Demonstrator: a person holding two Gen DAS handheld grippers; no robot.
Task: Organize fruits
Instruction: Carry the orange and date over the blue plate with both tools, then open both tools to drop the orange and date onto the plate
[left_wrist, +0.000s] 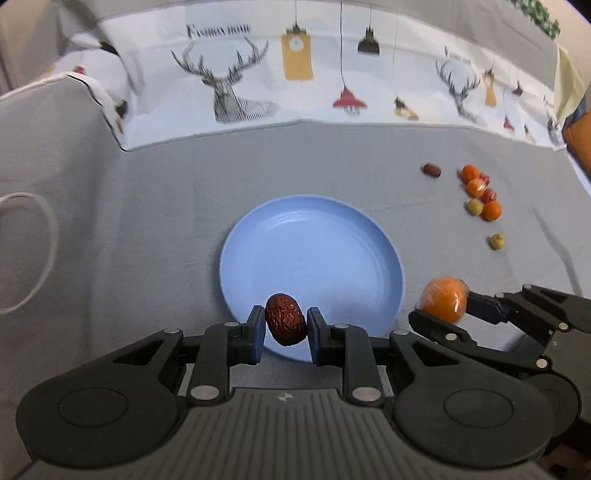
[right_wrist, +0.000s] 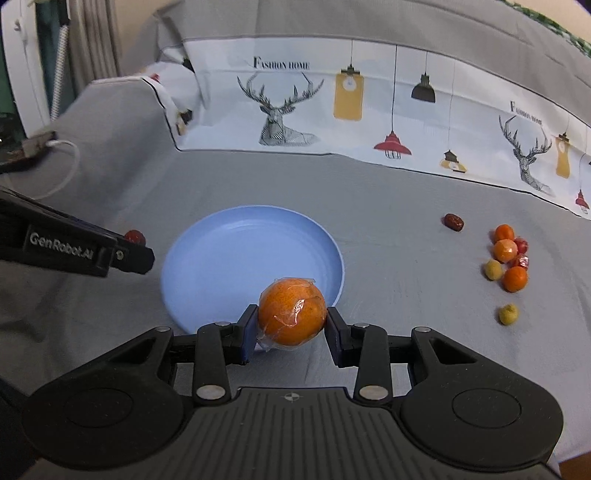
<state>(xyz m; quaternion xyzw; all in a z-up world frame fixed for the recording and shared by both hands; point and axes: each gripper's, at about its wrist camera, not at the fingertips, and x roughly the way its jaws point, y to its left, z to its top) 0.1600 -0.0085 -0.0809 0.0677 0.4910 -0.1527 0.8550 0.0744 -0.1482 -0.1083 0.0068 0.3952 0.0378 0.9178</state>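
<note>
My left gripper (left_wrist: 285, 323) is shut on a wrinkled dark red date (left_wrist: 285, 318) and holds it over the near rim of the blue plate (left_wrist: 314, 254). My right gripper (right_wrist: 291, 323) is shut on a plastic-wrapped orange (right_wrist: 291, 312) at the near right rim of the same plate (right_wrist: 236, 251). In the left wrist view the right gripper (left_wrist: 439, 306) with the orange (left_wrist: 443, 298) sits just right of the plate. In the right wrist view the left gripper and its date (right_wrist: 135, 236) show at the plate's left.
A cluster of small oranges, red and yellow-green fruits (right_wrist: 508, 258) lies on the grey cloth at the right, with a lone date (right_wrist: 453, 222) and a lone yellow-green fruit (right_wrist: 508, 314) nearby. A printed deer cloth (right_wrist: 332, 103) lines the back. A white cable (right_wrist: 62, 166) lies far left.
</note>
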